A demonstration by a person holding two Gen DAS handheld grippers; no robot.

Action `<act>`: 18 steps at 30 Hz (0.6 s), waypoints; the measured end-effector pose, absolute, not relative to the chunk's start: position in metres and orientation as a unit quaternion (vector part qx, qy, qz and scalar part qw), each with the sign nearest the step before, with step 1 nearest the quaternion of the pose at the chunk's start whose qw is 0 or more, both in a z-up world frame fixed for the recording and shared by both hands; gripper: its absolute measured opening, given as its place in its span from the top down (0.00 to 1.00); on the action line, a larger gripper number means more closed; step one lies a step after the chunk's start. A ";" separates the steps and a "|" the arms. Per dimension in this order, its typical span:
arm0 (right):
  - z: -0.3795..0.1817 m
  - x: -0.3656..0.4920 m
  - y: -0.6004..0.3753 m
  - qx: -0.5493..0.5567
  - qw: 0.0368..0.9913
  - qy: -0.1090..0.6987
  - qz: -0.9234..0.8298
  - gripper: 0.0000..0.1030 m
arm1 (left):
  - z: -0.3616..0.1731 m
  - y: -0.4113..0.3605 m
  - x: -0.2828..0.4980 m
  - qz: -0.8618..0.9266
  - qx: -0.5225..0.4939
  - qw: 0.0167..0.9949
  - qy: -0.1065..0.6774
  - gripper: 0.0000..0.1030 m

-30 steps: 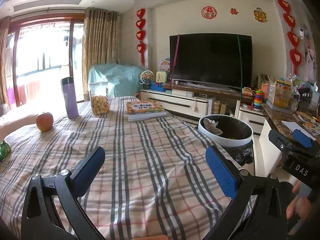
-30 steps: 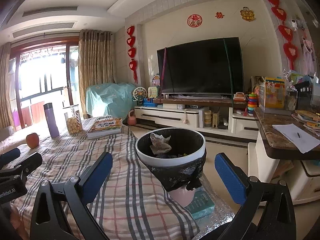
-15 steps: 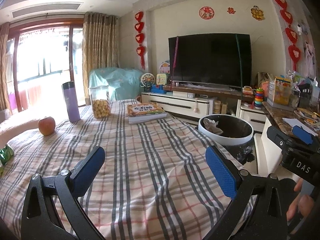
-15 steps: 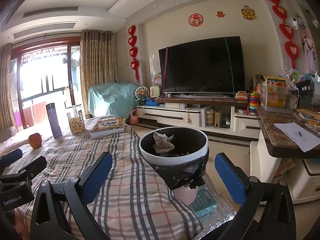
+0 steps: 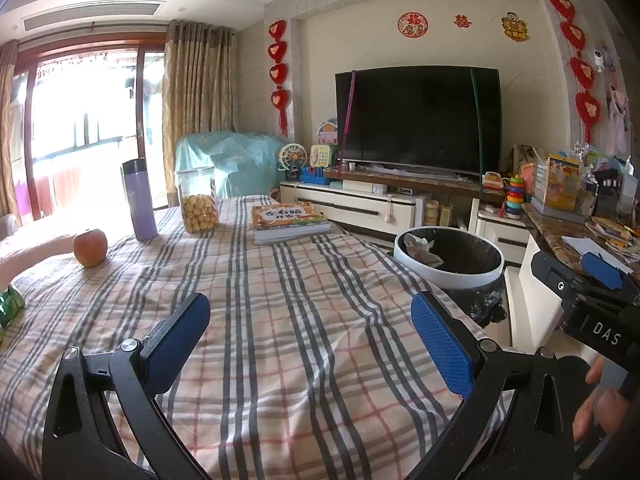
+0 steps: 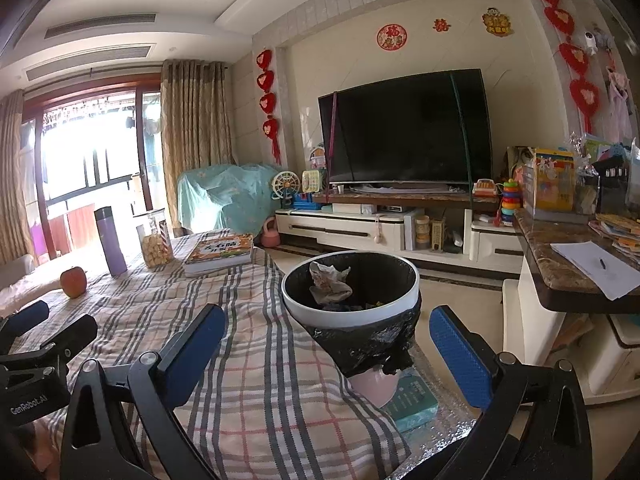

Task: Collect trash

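I am looking across the checked tablecloth (image 5: 288, 320) from left to right, and I am judging the job mostly done. At the far left edge a green wrapper (image 5: 7, 309) is lying on the cloth, and I am reading it as the one piece of trash left to collect; it is partly cut off, so I cannot be sure what it is. Beside it an apple (image 5: 90, 247), a purple flask (image 5: 139, 200), a cookie jar (image 5: 197, 201) and a book (image 5: 289, 221) are standing along the far side, and I am treating those as things to leave alone.

My left gripper (image 5: 310, 344) is hovering over bare cloth with its jaws spread wide and nothing between them. My right gripper (image 6: 326, 354) is likewise released and empty, pointing at the trash bin (image 6: 348, 318), which is sitting just past the table's right edge. Crumpled paper (image 6: 330, 282) is already lying inside on the black liner.

Reaching the wrapper is meaning a long sweep left; the apple is sitting near that path, and the bin is well apart from it.
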State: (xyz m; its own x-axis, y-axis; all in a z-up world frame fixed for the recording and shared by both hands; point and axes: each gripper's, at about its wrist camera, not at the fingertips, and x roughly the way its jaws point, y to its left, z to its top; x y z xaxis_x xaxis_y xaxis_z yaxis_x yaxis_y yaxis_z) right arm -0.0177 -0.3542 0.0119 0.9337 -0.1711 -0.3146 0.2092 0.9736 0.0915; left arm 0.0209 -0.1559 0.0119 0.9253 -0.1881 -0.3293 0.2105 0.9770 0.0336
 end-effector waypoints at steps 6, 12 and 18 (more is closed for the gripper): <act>0.014 -0.019 -0.351 0.060 0.982 0.152 -0.094 0.00 | 0.010 -0.156 0.021 -0.104 0.035 0.980 0.167 0.00; 0.014 -0.018 -0.350 0.062 0.982 0.153 -0.091 0.00 | 0.010 -0.157 0.021 -0.105 0.035 0.980 0.167 0.00; 0.015 -0.019 -0.350 0.063 0.982 0.151 -0.092 0.00 | 0.009 -0.158 0.021 -0.106 0.039 0.979 0.171 0.00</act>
